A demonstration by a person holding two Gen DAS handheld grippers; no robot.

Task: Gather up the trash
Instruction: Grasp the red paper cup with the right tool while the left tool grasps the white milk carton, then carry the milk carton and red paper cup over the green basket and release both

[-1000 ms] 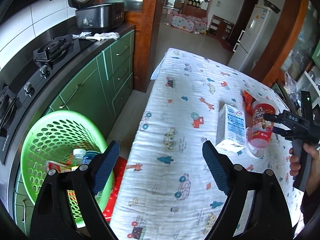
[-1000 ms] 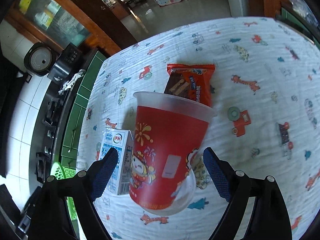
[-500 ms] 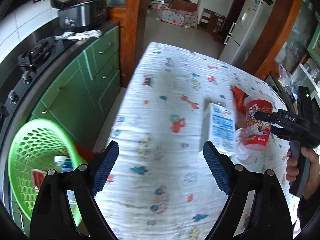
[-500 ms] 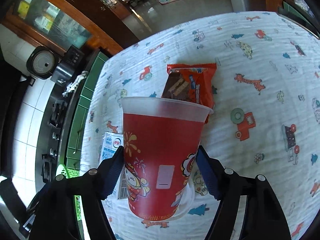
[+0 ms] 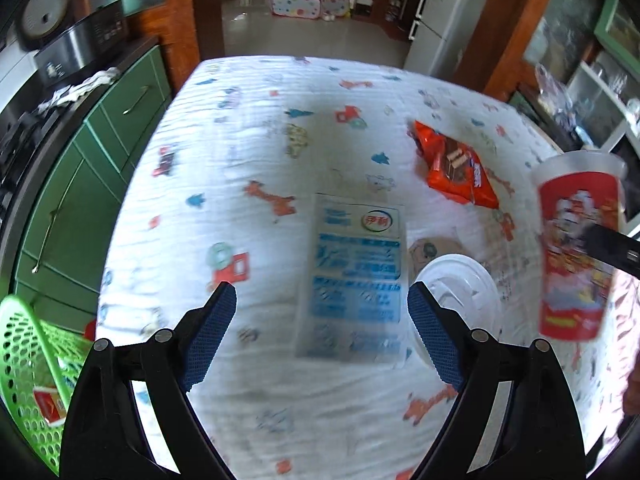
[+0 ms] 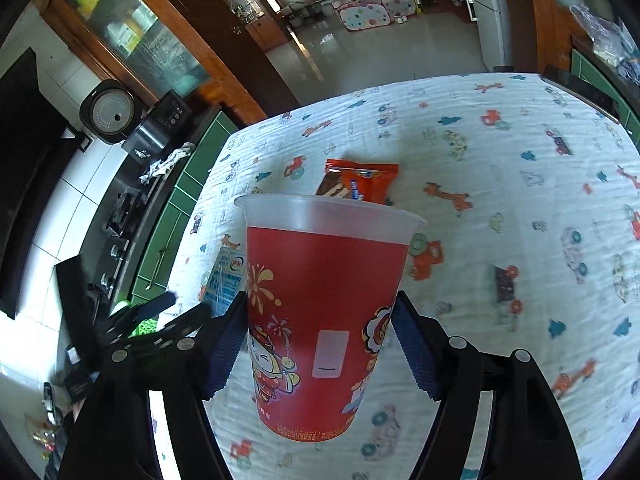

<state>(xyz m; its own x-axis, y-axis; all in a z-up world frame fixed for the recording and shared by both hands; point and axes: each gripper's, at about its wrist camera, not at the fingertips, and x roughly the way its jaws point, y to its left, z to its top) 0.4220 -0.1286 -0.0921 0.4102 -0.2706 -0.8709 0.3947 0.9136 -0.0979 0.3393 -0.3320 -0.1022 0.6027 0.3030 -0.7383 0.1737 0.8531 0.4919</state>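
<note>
My right gripper is shut on a red plastic cup and holds it above the table; the cup also shows in the left wrist view. My left gripper is open and empty, just in front of a white and blue milk carton that lies flat on the cloth. A clear round lid lies right of the carton. An orange snack wrapper lies farther back; it also shows in the right wrist view. The carton also shows in the right wrist view.
A green trash basket with trash in it stands on the floor at the table's left. Green cabinets with a stove and rice cooker run along the left. The table wears a white cartoon-print cloth.
My right gripper has closed on the red cup and lifted it off the table and its lid. My left gripper has swung right from the basket to the milk carton.
</note>
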